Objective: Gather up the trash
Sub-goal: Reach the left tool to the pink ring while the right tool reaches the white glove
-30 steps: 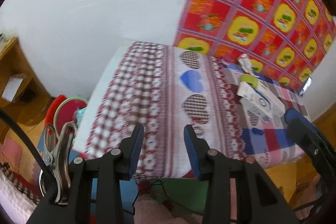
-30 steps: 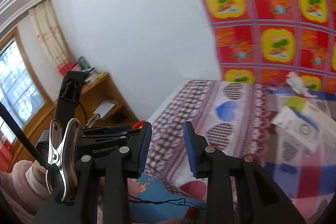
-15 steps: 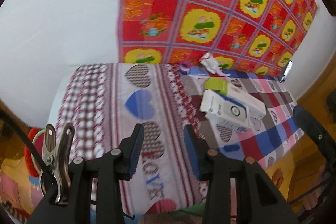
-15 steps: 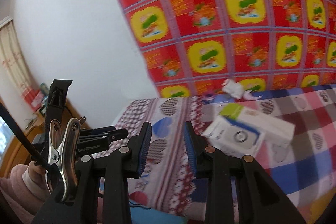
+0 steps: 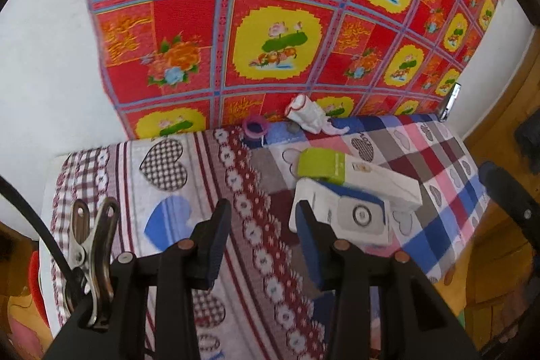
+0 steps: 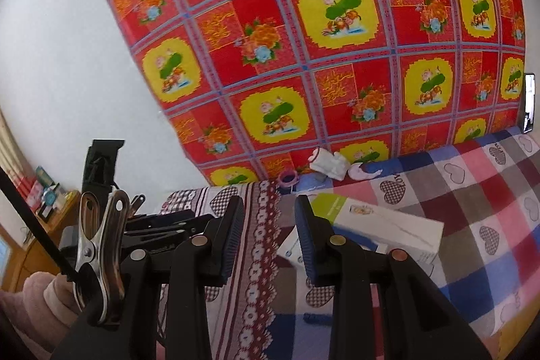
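Note:
On the bed (image 5: 209,177) lie a long white box with a green end (image 5: 354,174) and, leaning against it, a white-and-blue box (image 5: 351,215). A crumpled white paper (image 5: 307,115) and a small pink ring (image 5: 255,126) rest by the wall. My left gripper (image 5: 263,225) hovers open and empty above the sheet, just left of the boxes. My right gripper (image 6: 268,225) is open too and holds nothing. It faces the green-ended box (image 6: 381,221), the blue box (image 6: 290,250), the paper (image 6: 329,164) and the ring (image 6: 288,178).
A red and yellow flowered cloth (image 5: 276,36) covers the wall behind the bed. Wooden furniture (image 5: 506,123) stands to the right, and a wooden desk (image 6: 50,201) to the left. A pink sleeve (image 6: 40,289) and the left gripper's body (image 6: 158,225) show at the right wrist view's left edge.
Both views have swung right, from the white wall and the bed's left end to the boxes and flowered cloth. The jaws of both grippers kept the same gap.

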Action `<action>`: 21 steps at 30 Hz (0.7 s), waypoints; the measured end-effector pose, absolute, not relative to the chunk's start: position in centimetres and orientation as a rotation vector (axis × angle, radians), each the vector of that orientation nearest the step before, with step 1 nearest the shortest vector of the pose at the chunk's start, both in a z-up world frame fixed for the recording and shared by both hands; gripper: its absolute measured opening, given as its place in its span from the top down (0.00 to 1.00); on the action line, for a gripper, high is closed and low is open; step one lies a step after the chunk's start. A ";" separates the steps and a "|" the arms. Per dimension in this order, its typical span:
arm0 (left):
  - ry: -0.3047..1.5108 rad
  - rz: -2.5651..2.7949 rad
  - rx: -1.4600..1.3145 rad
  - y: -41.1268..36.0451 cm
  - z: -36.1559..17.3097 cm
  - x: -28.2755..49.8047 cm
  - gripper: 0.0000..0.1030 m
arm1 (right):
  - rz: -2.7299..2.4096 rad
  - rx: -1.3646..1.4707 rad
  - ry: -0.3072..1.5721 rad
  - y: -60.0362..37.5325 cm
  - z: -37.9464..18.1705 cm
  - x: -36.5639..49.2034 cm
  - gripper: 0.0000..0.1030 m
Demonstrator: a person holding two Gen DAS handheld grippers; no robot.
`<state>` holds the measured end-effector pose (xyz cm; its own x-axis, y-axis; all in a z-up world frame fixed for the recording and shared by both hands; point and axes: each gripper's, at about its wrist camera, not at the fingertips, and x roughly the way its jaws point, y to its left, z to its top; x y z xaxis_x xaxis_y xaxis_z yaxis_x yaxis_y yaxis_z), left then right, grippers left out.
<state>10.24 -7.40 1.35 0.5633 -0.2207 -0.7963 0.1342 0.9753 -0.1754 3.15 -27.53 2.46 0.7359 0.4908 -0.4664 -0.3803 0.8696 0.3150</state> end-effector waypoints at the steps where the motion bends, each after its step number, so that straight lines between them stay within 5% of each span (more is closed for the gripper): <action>1: 0.950 -0.206 -0.101 -7.6 1.3 10.9 0.60 | 0.484 0.201 0.570 -27.7 2.5 3.6 0.68; 21: 1.014 -0.066 -0.178 -11.2 -5.5 22.8 0.54 | 0.554 0.194 0.657 -30.9 0.2 16.0 0.67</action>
